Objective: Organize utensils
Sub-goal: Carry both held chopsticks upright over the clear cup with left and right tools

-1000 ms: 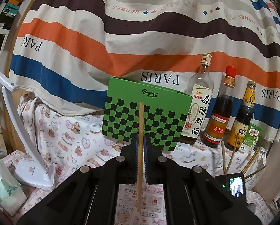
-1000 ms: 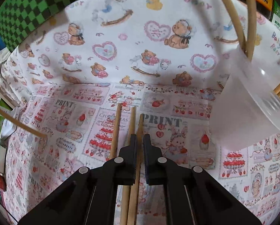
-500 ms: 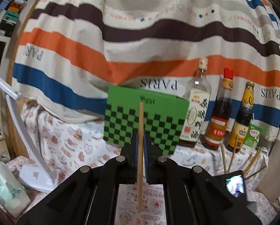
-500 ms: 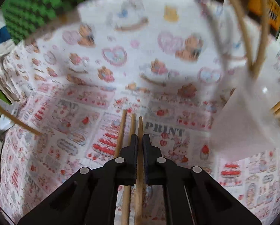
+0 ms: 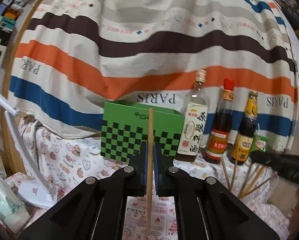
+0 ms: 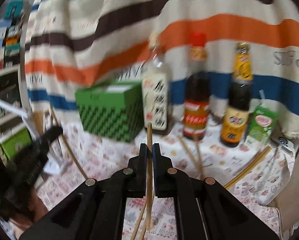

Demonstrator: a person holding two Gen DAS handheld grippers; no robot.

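Note:
My left gripper [image 5: 150, 150] is shut on a wooden chopstick [image 5: 150, 132] and holds it upright above the patterned tablecloth. My right gripper [image 6: 149, 149] is shut on another wooden chopstick [image 6: 149, 134], lifted off the table; the view is blurred. Further chopsticks [image 6: 143, 218] show below the right jaws; whether they are held I cannot tell. Several chopsticks [image 5: 232, 172] stand at the right, in a clear cup whose body I can barely make out. The right gripper shows at the right edge of the left wrist view [image 5: 279, 163], beside those chopsticks.
A green checkered box [image 5: 137, 132] stands at the back. Three sauce bottles [image 5: 219, 124] and a green carton [image 5: 259, 146] stand to its right. A white lamp stand [image 5: 35, 194] and a tissue pack [image 5: 5, 206] are at the left. A striped cloth hangs behind.
My right gripper has closed on a chopstick, lifted it off the cloth and tilted up from the table to the bottles. My left gripper has risen slightly, still holding its chopstick.

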